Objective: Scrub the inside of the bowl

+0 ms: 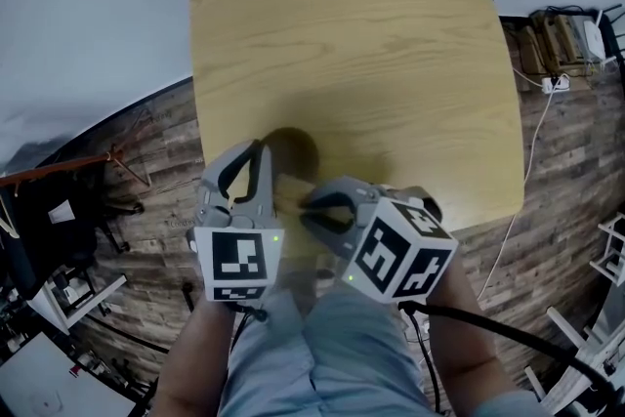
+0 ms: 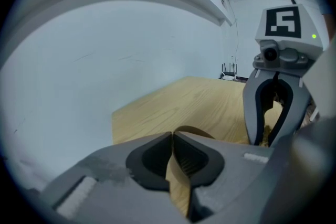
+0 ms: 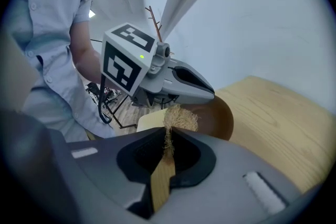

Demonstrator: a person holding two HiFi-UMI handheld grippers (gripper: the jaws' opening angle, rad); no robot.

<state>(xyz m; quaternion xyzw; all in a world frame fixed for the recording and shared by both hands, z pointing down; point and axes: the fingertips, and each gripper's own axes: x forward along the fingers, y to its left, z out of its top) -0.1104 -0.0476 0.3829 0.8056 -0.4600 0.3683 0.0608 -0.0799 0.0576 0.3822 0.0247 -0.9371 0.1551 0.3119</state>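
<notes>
A brown bowl [image 1: 296, 149] sits near the front edge of the light wooden table [image 1: 371, 44]. My left gripper [image 1: 258, 154] is shut on the bowl's near-left rim; in the left gripper view the thin rim [image 2: 195, 131] runs between the closed jaws of the left gripper [image 2: 172, 136]. My right gripper [image 1: 312, 207] hovers just right of it, above the bowl's near side. In the right gripper view the right gripper [image 3: 169, 136] is shut on a tan fibrous scrubber [image 3: 179, 118], whose tuft pokes out toward the bowl [image 3: 218, 113]. The bowl's inside is mostly hidden.
The tabletop stretches away beyond the bowl. Wood-plank floor surrounds the table, with a white cable and power strip [image 1: 555, 83] at the right and dark frames [image 1: 59, 210] at the left. The person's legs [image 1: 322, 347] are directly below the grippers.
</notes>
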